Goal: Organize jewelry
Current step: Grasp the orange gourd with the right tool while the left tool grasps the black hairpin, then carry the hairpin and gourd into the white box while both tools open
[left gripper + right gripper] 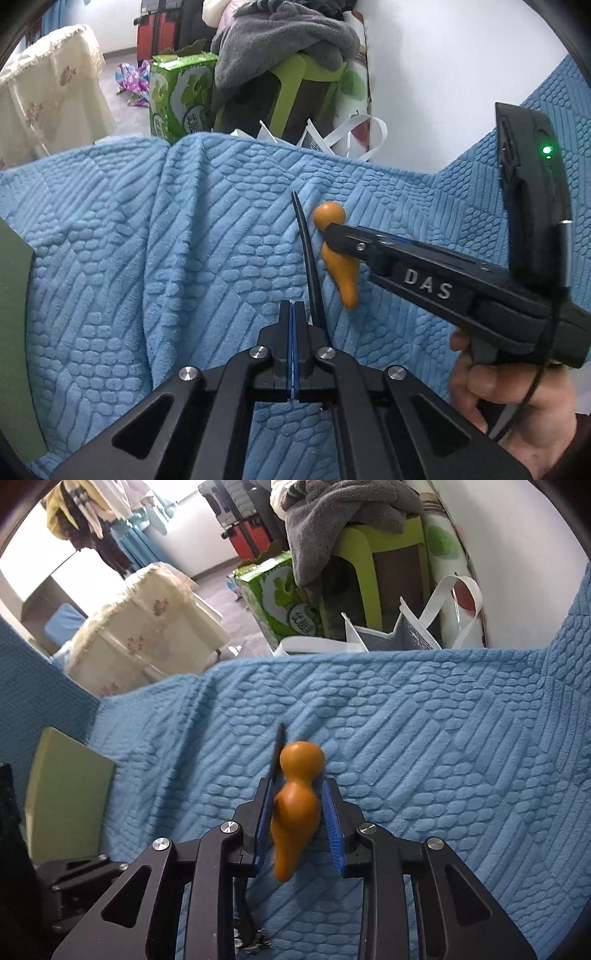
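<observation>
The orange gourd-shaped pendant (295,812) sits between your right gripper (300,805) pads — jaws narrowed around its waist, though the blurred right wrist view leaves contact on the right pad unclear. A black cord (309,266) runs from it toward your left gripper (293,314), whose jaws are pressed together — on the cord or beside it, you cannot tell. Everything hovers over the blue blanket (147,240), probably for a soft landing.

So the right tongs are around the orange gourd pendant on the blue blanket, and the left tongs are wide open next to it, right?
Not quite. The left tongs are shut, pads pressed together, as the left wrist view shows. The rest holds: the right tongs bracket the orange gourd pendant over the blue blanket.
</observation>
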Tool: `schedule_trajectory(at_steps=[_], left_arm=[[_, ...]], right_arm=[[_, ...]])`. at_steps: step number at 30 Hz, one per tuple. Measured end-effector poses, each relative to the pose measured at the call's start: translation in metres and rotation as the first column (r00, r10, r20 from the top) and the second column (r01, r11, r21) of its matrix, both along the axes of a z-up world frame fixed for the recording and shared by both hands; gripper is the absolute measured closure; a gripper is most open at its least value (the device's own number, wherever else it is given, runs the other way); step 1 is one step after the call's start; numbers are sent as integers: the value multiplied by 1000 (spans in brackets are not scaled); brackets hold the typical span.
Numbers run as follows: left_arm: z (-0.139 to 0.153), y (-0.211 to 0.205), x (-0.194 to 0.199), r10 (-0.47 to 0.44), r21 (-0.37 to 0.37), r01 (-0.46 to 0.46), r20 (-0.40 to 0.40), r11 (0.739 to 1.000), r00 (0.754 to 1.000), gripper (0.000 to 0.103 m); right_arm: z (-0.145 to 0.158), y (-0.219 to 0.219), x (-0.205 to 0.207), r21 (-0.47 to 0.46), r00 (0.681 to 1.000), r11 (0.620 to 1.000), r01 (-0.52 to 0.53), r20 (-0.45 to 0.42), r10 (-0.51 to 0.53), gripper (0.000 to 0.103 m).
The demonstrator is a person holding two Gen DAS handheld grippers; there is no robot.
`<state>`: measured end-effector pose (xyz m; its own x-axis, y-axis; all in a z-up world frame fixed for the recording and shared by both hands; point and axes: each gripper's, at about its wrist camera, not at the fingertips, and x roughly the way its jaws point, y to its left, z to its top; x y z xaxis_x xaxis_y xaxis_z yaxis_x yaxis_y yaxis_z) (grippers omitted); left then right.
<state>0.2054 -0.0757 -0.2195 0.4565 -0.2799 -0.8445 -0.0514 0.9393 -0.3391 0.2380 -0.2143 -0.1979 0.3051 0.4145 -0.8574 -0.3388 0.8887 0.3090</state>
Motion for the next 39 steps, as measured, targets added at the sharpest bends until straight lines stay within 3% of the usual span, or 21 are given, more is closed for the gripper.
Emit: schedule_trajectory(at_steps=[5, 8, 9, 12, 20, 22, 28, 30, 36, 39], left_arm=[[-5, 0, 3, 0, -27, 0, -21, 1000, 1000, 103], [-6, -5, 5, -14, -32, 13, -30, 999, 999, 103], [-5, -7, 5, -22, -26, 22, -27, 999, 999, 98], [-4, -12, 5, -25, -25, 25, -20, 999, 999, 57], [-4, -29, 10, -74, 52, 73, 19, 996, 997, 61], [-7, -34, 12, -101, 51, 100, 15, 994, 995, 70], [-19, -41, 21, -115, 97, 114, 2, 989, 993, 78], [-20, -42, 22, -120, 131, 118, 9, 984, 993, 89], [-21, -49, 30, -159, 207, 153, 10, 966, 987, 95], [-17, -50, 31, -172, 194, 169, -1, 966, 985, 97]], right_arm=[[-2, 7, 0, 8, 1000, 1000, -29, 7, 29, 79], [2, 7, -2, -33, 999, 999, -38, 13, 38, 79], [5, 5, -4, -44, 999, 998, -35, 25, 36, 79], [12, -10, -5, -28, 999, 1000, 10, 31, -9, 79], [26, -46, -18, -4, 994, 995, 104, 27, -104, 79], [30, -49, -25, 2, 994, 995, 103, 28, -103, 79], [34, -57, -45, 7, 992, 992, 129, 11, -129, 79], [36, -59, -49, 0, 990, 990, 138, 15, -138, 79], [40, -62, -56, -25, 987, 987, 160, 27, -160, 79], [47, -62, -56, -35, 985, 985, 169, 35, -168, 79]])
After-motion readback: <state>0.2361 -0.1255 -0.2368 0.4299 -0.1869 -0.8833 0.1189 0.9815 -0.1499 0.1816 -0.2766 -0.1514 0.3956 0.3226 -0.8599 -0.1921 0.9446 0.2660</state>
